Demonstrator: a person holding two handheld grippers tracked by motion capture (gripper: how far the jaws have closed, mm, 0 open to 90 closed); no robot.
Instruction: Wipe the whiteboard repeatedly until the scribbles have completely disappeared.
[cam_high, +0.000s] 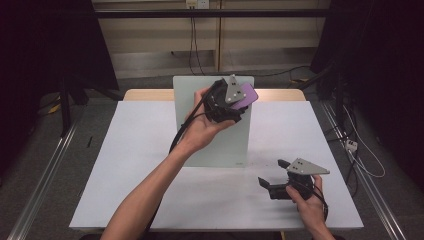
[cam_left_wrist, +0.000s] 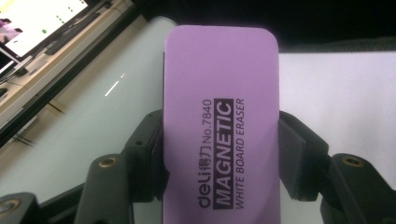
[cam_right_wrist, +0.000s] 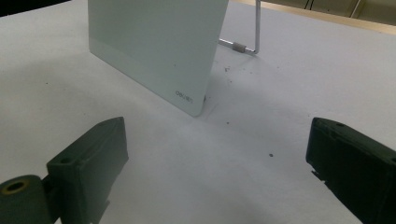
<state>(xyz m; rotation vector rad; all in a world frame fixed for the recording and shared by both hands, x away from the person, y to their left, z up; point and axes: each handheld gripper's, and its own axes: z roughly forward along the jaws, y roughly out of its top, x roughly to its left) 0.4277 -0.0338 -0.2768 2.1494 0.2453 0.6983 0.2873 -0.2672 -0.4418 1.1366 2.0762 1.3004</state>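
A purple magnetic whiteboard eraser (cam_left_wrist: 222, 126) with black print sits clamped between the jaws of my left gripper (cam_left_wrist: 222, 161), pads pressing on both its long sides. From above, that left gripper (cam_high: 239, 106) hovers by the upper right part of a pale glass whiteboard (cam_high: 220, 142) standing tilted on the table, and the eraser (cam_high: 246, 94) sticks out past it. My right gripper (cam_high: 274, 175) rests low over the table's near right, jaws wide apart and nothing between them (cam_right_wrist: 217, 163). It faces the whiteboard's lower corner (cam_right_wrist: 187, 95).
The whiteboard leans on a thin metal stand (cam_right_wrist: 250, 44) behind it. A white table (cam_high: 130, 170) carries everything, with dark specks near the board's corner. Cables (cam_high: 360, 150) trail on the floor to the right, and a rail (cam_high: 45, 170) runs along the left.
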